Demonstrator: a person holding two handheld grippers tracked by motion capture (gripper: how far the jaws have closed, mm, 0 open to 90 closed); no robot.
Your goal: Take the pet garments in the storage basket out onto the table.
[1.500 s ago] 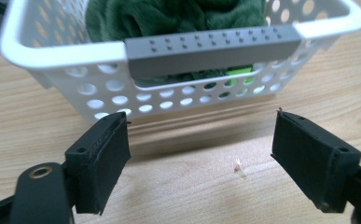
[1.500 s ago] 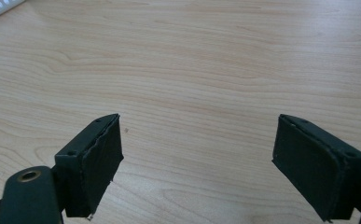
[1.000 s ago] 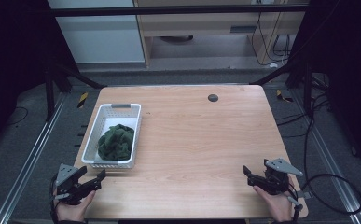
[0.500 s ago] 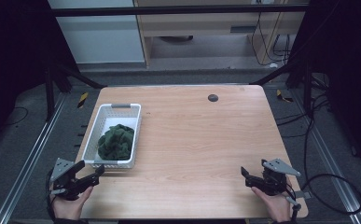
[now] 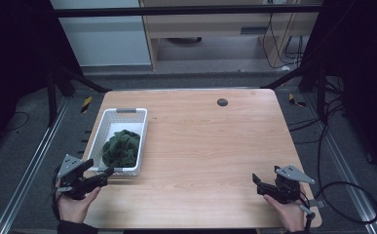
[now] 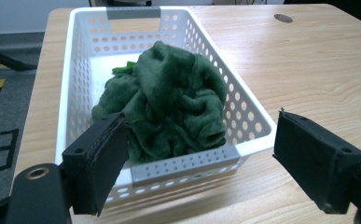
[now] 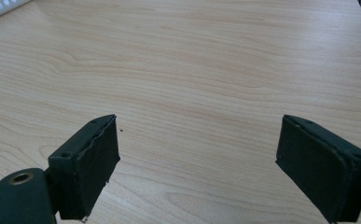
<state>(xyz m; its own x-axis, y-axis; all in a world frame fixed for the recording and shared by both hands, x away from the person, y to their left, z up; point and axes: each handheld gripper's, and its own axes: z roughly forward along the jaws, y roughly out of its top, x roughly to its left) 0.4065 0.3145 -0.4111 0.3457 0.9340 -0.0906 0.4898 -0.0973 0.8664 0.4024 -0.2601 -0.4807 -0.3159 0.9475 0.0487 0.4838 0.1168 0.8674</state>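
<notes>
Approaching the white perforated plastic basket (image 5: 109, 127) at the table's left edge, we hold the left gripper (image 6: 201, 163) just short of its near wall. Its jaws have just been opening and stand wide apart, nothing between them. The crumpled dark green cloth (image 6: 169, 102) lies heaped inside the basket. We judge this the reach step; next we must carry the jaws over the rim and down onto the cloth. At right, the right gripper (image 7: 197, 163) rests spread and empty over the bare light wooden table (image 7: 206, 70).
</notes>
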